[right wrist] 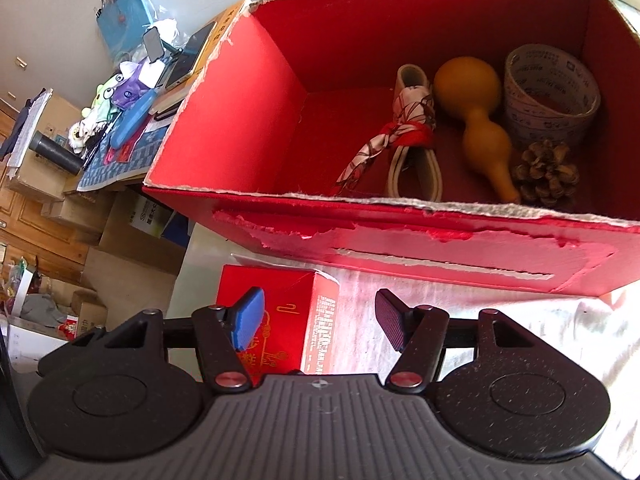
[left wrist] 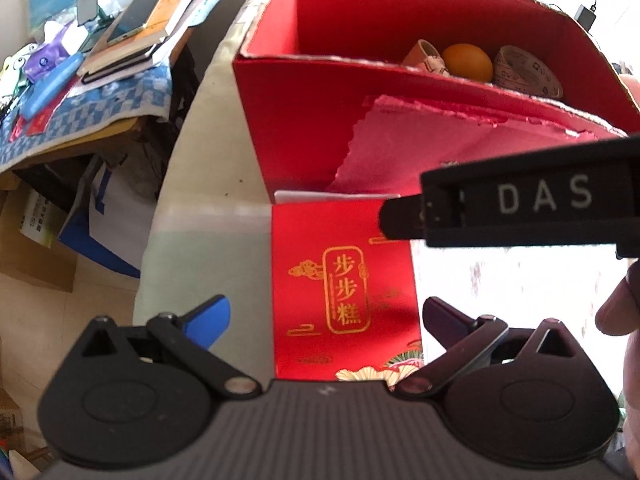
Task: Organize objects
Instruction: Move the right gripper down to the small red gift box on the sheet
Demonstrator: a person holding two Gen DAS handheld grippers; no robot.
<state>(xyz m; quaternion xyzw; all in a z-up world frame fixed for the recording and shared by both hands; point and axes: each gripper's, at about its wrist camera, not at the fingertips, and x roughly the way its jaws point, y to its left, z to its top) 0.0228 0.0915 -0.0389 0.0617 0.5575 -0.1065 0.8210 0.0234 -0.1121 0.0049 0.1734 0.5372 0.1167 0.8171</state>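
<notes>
A big red cardboard box [right wrist: 240,128] with torn edges stands open on the table. Inside lie a yellow gourd [right wrist: 476,112], a roll of printed tape [right wrist: 548,96], a pine cone [right wrist: 546,172] and a cream strap tied with a red scarf [right wrist: 408,132]. A small red box with gold characters [left wrist: 344,280] lies flat in front of it. My left gripper [left wrist: 326,314] hangs open just above the small box, one finger on each side. My right gripper [right wrist: 320,322] is open and empty, over the right edge of the small red box [right wrist: 296,320]. Its black side, marked DAS [left wrist: 520,204], crosses the left wrist view.
A side table [left wrist: 100,92] on the left holds books, a phone, plush toys and a blue case. Cardboard boxes [right wrist: 132,256] stand on the floor below. The table's pale cloth [right wrist: 520,340] lies bare to the right. A hand's fingers [left wrist: 616,308] show at the right edge.
</notes>
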